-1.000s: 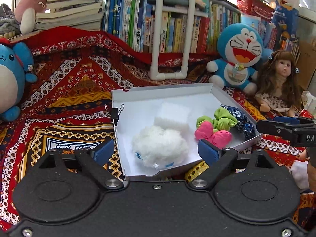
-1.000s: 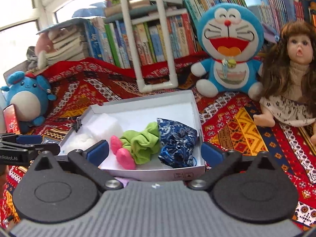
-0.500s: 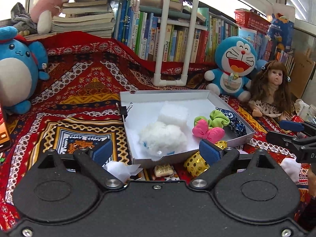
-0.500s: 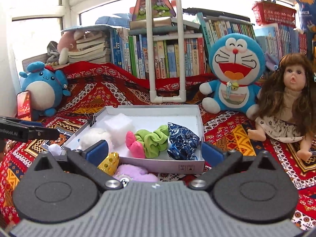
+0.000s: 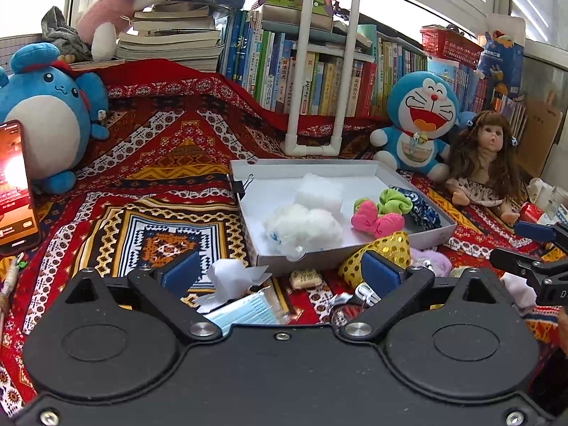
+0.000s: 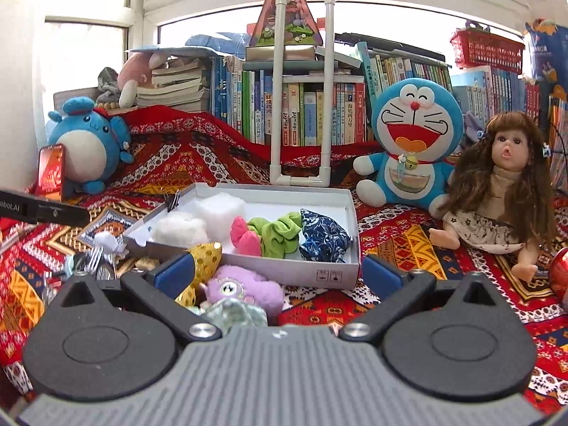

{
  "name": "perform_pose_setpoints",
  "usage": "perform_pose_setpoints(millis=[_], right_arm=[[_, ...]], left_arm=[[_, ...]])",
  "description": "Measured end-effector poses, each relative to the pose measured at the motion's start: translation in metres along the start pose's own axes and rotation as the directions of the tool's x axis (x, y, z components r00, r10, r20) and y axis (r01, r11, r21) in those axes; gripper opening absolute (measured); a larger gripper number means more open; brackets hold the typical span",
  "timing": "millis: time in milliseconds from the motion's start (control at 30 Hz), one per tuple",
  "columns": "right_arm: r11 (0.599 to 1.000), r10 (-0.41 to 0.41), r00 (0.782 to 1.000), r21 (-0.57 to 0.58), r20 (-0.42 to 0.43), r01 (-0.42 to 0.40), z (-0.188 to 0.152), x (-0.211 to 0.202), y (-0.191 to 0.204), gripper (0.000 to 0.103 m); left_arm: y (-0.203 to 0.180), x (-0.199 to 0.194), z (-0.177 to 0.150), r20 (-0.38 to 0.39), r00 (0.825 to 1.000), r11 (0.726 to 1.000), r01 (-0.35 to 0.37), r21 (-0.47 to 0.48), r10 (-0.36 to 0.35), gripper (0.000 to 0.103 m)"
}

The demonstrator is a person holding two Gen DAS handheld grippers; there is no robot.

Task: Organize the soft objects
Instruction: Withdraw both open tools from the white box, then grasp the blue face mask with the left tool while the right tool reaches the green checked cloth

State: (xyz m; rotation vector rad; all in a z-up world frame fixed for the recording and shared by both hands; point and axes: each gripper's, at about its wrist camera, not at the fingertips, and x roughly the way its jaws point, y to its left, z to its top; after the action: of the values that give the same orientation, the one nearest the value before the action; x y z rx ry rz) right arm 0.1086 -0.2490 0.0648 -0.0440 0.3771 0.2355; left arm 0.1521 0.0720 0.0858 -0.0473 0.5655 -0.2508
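The white box (image 6: 340, 274) is seen on the patterned cloth (image 5: 149, 191), and in it cotton fluff (image 5: 301, 227), a foam cube (image 6: 220, 211), a pink bow (image 6: 245, 238), a green scrunchie (image 6: 280, 234) and a blue pouch (image 6: 323, 238) are laid side by side. Just before the box, a gold sequin piece (image 6: 204, 259) and a purple plush (image 6: 241, 289) are left loose. The left hand-held gripper (image 5: 284, 271) is being opened, nothing between its jaws. The right hand-held gripper (image 6: 277, 271) is held wide over the plush, gripping nothing.
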Motion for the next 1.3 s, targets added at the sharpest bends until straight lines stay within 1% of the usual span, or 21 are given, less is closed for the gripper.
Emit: perform_pose_setpoints(millis=[133, 233, 533, 767, 867, 933, 1100, 1167, 1300], right_arm=[[0.999, -0.019, 1.000, -0.030, -0.004, 0.019, -0.009, -0.006, 0.004, 0.103], [0.999, -0.025, 1.000, -0.039, -0.009, 0.025, -0.016, -0.009, 0.005, 0.103], [0.999, -0.016, 0.998, -0.036, -0.055, 0.014, -0.037, -0.006, 0.011, 0.103], [0.998, -0.013, 0.997, -0.055, -0.070, 0.009, -0.044, -0.004, 0.020, 0.103], [0.998, 0.012, 0.997, -0.059, -0.081, -0.016, -0.046, -0.005, 0.023, 0.103], [0.997, 0.024, 0.996, -0.077, -0.088, -0.030, -0.046, -0.005, 0.027, 0.100], [0.988, 0.015, 0.996, -0.153, -0.089, -0.029, -0.050, -0.005, 0.038, 0.095], [0.985, 0.020, 0.996, -0.170, -0.088, -0.035, -0.050, -0.005, 0.041, 0.092], [0.980, 0.037, 0.996, -0.191, -0.086, -0.053, -0.050, -0.005, 0.047, 0.090]], left_arm=[[0.004, -0.002, -0.009, -0.004, 1.000, 1.000, -0.015, 0.000, 0.015, 0.097], [0.011, 0.000, -0.015, -0.025, 0.999, 1.000, -0.028, -0.009, 0.028, 0.097], [0.027, 0.010, -0.034, -0.082, 0.995, 0.997, -0.067, -0.038, 0.064, 0.097], [0.027, 0.017, -0.041, -0.103, 0.992, 0.996, -0.072, -0.045, 0.068, 0.097], [0.026, 0.021, -0.043, -0.111, 0.991, 0.996, -0.074, -0.044, 0.069, 0.097], [0.026, 0.023, -0.044, -0.117, 0.991, 0.996, -0.077, -0.042, 0.071, 0.097], [0.028, 0.027, -0.046, -0.130, 0.989, 0.996, -0.076, -0.052, 0.069, 0.097], [0.029, 0.028, -0.048, -0.135, 0.989, 0.996, -0.073, -0.056, 0.065, 0.097], [0.029, 0.031, -0.050, -0.144, 0.988, 0.996, -0.069, -0.058, 0.060, 0.094]])
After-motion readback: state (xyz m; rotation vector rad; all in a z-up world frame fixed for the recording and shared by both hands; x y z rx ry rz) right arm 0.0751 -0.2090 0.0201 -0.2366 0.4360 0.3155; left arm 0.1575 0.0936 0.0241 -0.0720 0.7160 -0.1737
